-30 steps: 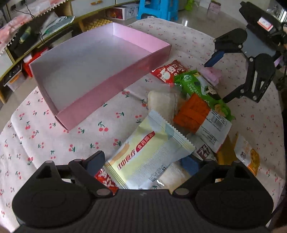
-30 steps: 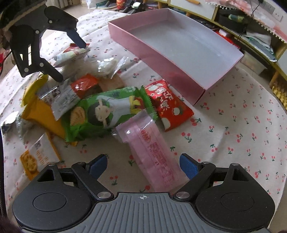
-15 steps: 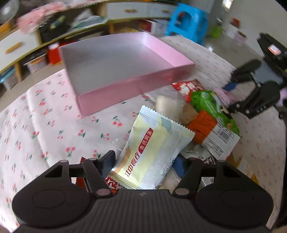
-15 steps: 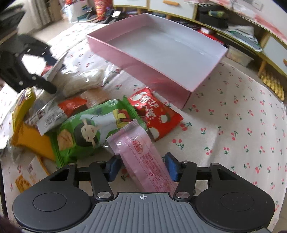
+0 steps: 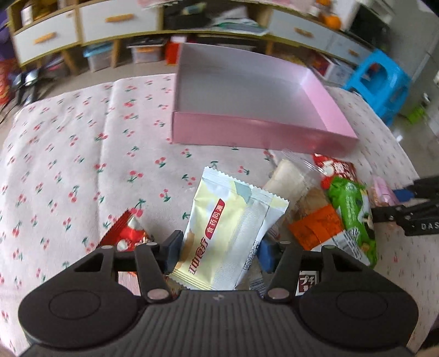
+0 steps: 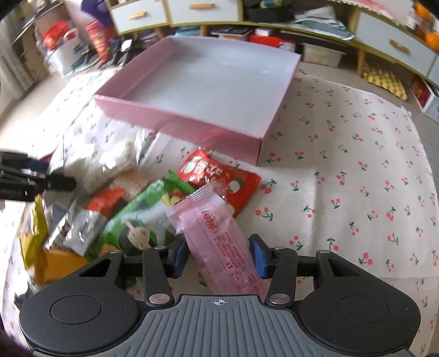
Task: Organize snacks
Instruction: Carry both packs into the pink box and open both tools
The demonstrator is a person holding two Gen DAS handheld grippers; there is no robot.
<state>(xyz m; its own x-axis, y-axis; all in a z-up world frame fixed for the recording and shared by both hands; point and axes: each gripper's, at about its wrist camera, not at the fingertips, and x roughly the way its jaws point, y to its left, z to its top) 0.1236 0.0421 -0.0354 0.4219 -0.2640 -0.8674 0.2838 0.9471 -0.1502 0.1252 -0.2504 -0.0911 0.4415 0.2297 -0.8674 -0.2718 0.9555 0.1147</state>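
My left gripper (image 5: 219,251) holds a pale yellow snack packet (image 5: 233,219) between its pads, and its jaws are closing on it. Closing jaws of my right gripper (image 6: 218,256) squeeze a pink snack packet (image 6: 219,241). Both packets turn with the grippers. An empty pink box (image 5: 247,134) (image 6: 175,123) stands just beyond. Between the grippers lies a heap with a green chips bag (image 5: 354,219) (image 6: 137,217), a red packet (image 5: 334,170) (image 6: 219,178), an orange pack (image 5: 315,228) and a clear-wrapped white snack (image 5: 288,181).
A crumpled red wrapper (image 5: 129,233) lies by my left finger. The cherry-print tablecloth (image 5: 68,164) (image 6: 356,178) covers the table. A blue stool (image 5: 378,79) and low drawer shelves (image 6: 192,11) stand behind the table. A yellow packet (image 6: 33,233) lies at the heap's left edge.
Both grippers closed onto their packets and rolled, so the box now faces them squarely. The yellow and pink packets turned along with the fingers.
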